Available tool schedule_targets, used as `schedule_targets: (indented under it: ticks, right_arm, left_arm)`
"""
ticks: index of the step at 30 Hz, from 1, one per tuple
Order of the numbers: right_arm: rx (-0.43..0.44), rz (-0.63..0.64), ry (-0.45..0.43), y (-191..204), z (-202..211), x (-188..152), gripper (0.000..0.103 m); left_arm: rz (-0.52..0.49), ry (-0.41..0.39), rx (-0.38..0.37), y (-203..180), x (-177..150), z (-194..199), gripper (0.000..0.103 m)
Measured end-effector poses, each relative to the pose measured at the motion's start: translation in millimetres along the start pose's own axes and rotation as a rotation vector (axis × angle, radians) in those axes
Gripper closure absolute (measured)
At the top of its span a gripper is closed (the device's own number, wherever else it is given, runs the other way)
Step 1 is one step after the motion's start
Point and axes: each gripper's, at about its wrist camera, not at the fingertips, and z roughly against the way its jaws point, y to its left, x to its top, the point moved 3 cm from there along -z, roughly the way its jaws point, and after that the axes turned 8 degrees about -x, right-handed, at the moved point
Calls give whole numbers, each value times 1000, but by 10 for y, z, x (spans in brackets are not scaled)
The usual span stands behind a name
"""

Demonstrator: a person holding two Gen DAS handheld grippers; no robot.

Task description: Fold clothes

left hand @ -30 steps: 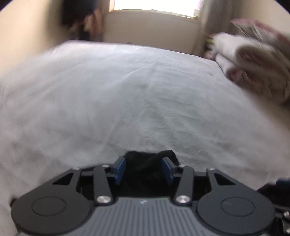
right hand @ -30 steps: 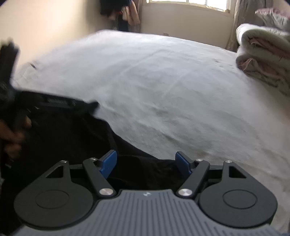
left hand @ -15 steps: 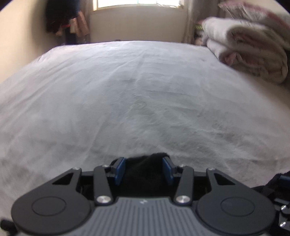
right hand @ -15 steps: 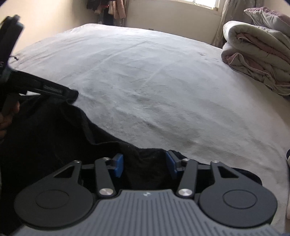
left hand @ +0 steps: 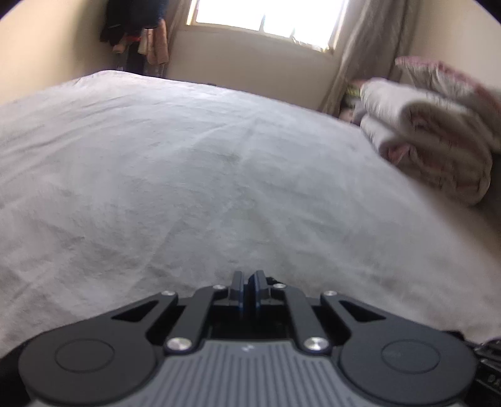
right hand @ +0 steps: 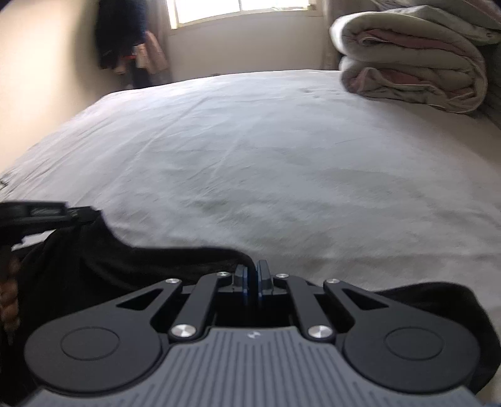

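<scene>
Just clamped down at the right tongs [right hand: 250, 281], blue pads almost meeting, a thin edge of the black garment [right hand: 94, 260] nipped between them. Much the same at the left tongs [left hand: 247, 289]: just closed to a sliver. Hard to tell from its own camera what sits between the pads, but from the right wrist view plainly pinching a corner of the same cloth, out to the left and a little higher, with a hand [right hand: 9, 297] on its handle.

Strung between the two grips, then, with the top edge dipping in a slack curve and the rest hanging dark below, at the near edge of the bed [left hand: 219, 188]. Impossible to say whether the lower part rests on the sheet. More black fabric bulging out to the right of the right tongs.

Likely to handle as light, limp cloth: no stiffness of its own, sagging wherever unsupported, bunching rather than creasing cleanly unless kept taut. Probably thin enough to slide out of a shallow pinch, so better held well inside the pads, at corners or along a hem or seam where the layers lie thicker. Best spread flat on the white sheet before any fold, pulling the two corners apart to take out the dip.

Farther out: a wide bare stretch of bed ahead, a folded quilt [right hand: 407, 62] at the far right, well apart from the garment, then a window [left hand: 266, 15] and hanging clothes [left hand: 137, 34] in the far corner.
</scene>
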Motion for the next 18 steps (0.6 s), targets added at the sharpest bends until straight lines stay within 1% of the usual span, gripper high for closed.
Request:
schedule_targets:
  ticks: [3, 6, 10, 12, 14, 16, 17, 18]
  right_arm:
    - [-65, -8, 3, -28, -115, 153, 96]
    - [-78, -7, 34, -37, -341, 283, 98]
    - [-106, 0, 51, -6, -544, 368, 99]
    - [-127, 23, 39, 43, -572, 390, 99]
    - [-140, 85, 18, 126, -596, 371, 98]
    - [-147, 149, -5, 165, -602, 339, 97]
    - [-140, 159, -15, 152, -600, 327, 95]
    - [-133, 169, -26, 139, -599, 315, 88]
  left_arm:
    - [15, -26, -25, 14, -16, -14, 97]
    - [16, -31, -27, 29, -42, -52, 97]
    - [47, -54, -46, 78, -40, -61, 98]
    - [64, -64, -50, 115, -42, -68, 98]
    - [66, -60, -47, 129, -56, -91, 98]
    - [54, -50, -39, 116, -76, -131, 97]
    - [51, -48, -36, 112, -84, -145, 97]
    - [49, -47, -32, 109, -92, -159, 96]
